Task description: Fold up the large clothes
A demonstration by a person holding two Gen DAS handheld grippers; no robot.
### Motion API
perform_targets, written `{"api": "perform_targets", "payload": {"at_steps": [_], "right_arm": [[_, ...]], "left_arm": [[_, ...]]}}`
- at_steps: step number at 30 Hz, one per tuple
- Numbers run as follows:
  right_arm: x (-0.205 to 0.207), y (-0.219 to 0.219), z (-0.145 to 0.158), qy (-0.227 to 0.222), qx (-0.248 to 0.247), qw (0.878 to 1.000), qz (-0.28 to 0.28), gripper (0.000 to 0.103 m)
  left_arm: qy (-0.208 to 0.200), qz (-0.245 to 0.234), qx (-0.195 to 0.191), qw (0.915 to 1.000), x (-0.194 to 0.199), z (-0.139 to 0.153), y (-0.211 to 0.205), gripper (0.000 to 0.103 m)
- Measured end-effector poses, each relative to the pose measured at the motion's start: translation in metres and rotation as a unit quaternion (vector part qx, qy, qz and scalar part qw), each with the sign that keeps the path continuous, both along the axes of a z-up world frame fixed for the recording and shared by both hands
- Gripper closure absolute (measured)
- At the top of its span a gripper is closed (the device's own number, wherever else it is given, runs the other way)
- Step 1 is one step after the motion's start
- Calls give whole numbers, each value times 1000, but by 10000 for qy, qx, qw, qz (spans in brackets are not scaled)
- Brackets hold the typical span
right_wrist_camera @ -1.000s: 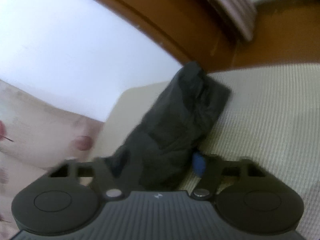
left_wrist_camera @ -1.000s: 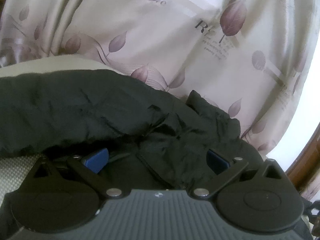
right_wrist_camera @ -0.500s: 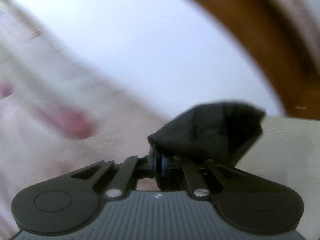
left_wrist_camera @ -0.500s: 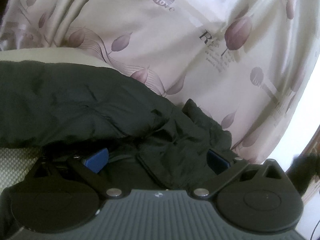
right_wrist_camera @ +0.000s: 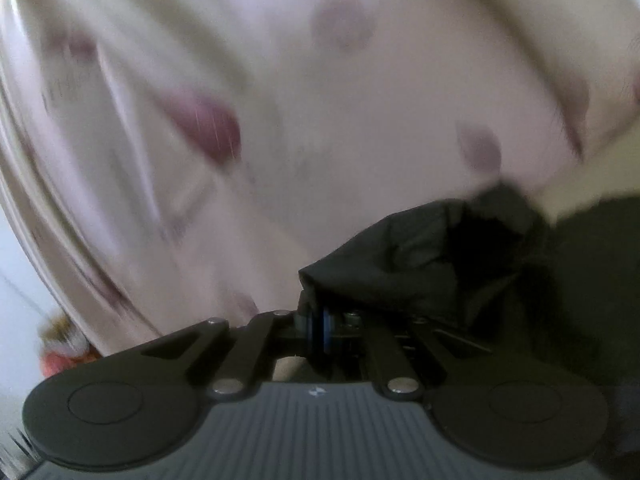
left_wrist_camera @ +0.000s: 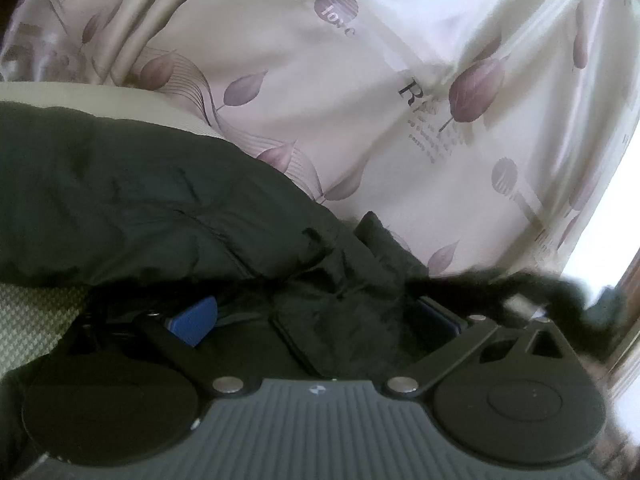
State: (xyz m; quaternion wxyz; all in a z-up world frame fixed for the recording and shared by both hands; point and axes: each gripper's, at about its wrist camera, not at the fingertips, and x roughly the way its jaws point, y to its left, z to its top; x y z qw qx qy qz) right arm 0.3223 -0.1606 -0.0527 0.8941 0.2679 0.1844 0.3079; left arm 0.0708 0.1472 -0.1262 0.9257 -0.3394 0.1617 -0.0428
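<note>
Left claw (left_wrist_camera: 316, 316) spread wide, blue pads apart, black jacket (left_wrist_camera: 132, 200) bunched between and ahead of them, nothing pinched. Right claw (right_wrist_camera: 318, 330) pressed together on a black fold of the same jacket (right_wrist_camera: 400, 256), lifted off to its right against the leaf-print curtain (left_wrist_camera: 360, 100). Woven surface (left_wrist_camera: 36, 312) just left of the left claw. Likely soft, puffy and slick, bulky rather than heavy; prone to slipping and springing back. Best taken at a seam, hem or cuff, pinched deep.
</note>
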Motion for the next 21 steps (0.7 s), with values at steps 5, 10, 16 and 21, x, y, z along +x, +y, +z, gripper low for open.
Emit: {"api": "perform_targets", "payload": {"at_steps": [5,10,16,21], "right_arm": [[-14,73,-40,-539,-2580,9644,202,96],[-33,113,-51,-1460,-4457,8828,257,90],[-68,117,-56,-2582,-5203,8138,178,26],[-76,107,-52,-2747,-5075,8147,561,26]], "left_arm": [[-69,1,-123,9999,-2,-1,3,0],[-96,7,-175,9998,-2,-1,4,0],[-102,12,-195,9998,-3,-1,5,0],[-109,12,-209,9997,-3,-1,5,0]]}}
